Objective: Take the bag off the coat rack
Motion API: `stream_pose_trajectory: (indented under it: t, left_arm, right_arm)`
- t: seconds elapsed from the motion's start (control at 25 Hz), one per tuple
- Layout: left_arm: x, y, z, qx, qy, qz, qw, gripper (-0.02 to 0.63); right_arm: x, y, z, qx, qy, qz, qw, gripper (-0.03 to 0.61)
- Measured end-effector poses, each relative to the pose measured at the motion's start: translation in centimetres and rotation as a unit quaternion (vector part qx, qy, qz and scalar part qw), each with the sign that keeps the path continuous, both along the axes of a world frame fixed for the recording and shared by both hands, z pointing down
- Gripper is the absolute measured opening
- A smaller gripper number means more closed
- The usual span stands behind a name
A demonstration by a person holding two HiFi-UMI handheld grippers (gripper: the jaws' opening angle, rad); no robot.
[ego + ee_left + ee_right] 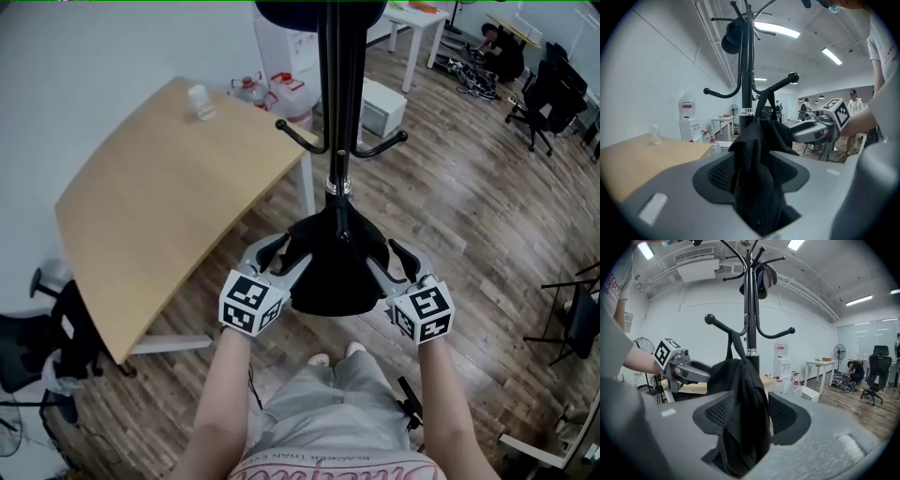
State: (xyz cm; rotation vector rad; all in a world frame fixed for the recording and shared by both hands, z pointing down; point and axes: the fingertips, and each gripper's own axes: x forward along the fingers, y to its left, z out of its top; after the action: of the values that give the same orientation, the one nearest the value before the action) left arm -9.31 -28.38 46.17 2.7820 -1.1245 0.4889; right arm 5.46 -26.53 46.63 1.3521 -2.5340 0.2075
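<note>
The black fabric bag (333, 277) hangs between the spread jaws of the left gripper (287, 255) and right gripper (388, 262), cloth not yet pinched. Its strap (732, 347) runs straight up from them onto the hook (719, 325) of the black metal coat rack (336, 112).

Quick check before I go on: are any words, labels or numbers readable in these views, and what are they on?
No text can be read with certainty.
Shirt: printed lines across the front, too blurred to read.
Marker cubes: black-and-white square patterns only, no words.
Water dispenser: red label, too small to read.
Wall notice: too small to read.
</note>
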Motion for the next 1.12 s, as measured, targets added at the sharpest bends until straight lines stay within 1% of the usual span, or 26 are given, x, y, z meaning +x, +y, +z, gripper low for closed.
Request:
stream_pose_trajectory:
  t: [0.12,0.24,0.28,0.44,0.64,0.8,0.84,0.88,0.96,1.04,1.12]
  left_arm:
    - [0.0,-0.5,1.0,-0.008,-0.004,0.002,1.0000,0.239]
    - [0.2,-1.1,1.8,-0.011,-0.008,0.007,0.9999,0.228]
    - [0.3,-1.3,1.9,-0.010,-0.012,0.009,0.9998,0.212]
    - [0.6,-1.6,2.5,-0.011,-0.012,0.018,0.9997,0.188]
    - [0.7,-2.3,3.2,-0.014,-0.004,0.013,0.9998,0.148]
    - [0.6,-2.6,3.3,-0.002,-0.009,0.014,0.9999,0.120]
    - [0.6,-2.7,3.3,0.000,-0.011,0.013,0.9999,0.111]
    - [0.5,-2.8,3.3,0.002,-0.011,0.009,0.9999,0.102]
    - [0.4,-2.9,3.2,0.001,-0.004,0.001,1.0000,0.097]
    - [0.3,-2.8,3.1,-0.004,0.007,-0.006,0.9999,0.094]
    - [0.1,-2.7,2.9,-0.009,0.014,-0.012,0.9998,0.088]
  right_arm:
    - [0.3,-0.3,1.3,-0.015,0.017,-0.002,1.000,0.218]
    - [0.6,-0.8,2.3,-0.027,0.020,-0.007,0.999,0.218]
    - [0.5,-0.9,2.6,-0.031,0.018,-0.009,0.999,0.218]
    - [0.1,-1.4,3.3,-0.047,0.004,-0.023,0.999,0.234]
    - [-1.2,-1.9,4.3,-0.061,0.001,-0.045,0.997,0.237]
    - [-1.3,-2.4,4.8,-0.074,-0.036,-0.039,0.996,0.233]
    - [-1.1,-2.5,4.9,-0.075,-0.041,-0.033,0.996,0.202]
    - [-1.0,-2.6,4.8,-0.072,-0.037,-0.026,0.996,0.154]
    - [-0.8,-2.8,4.7,-0.060,-0.010,-0.012,0.998,0.083]
    - [-0.6,-2.9,4.6,-0.053,0.007,-0.002,0.999,0.063]
    - [-0.2,-2.9,4.3,-0.051,0.006,0.011,0.999,0.057]
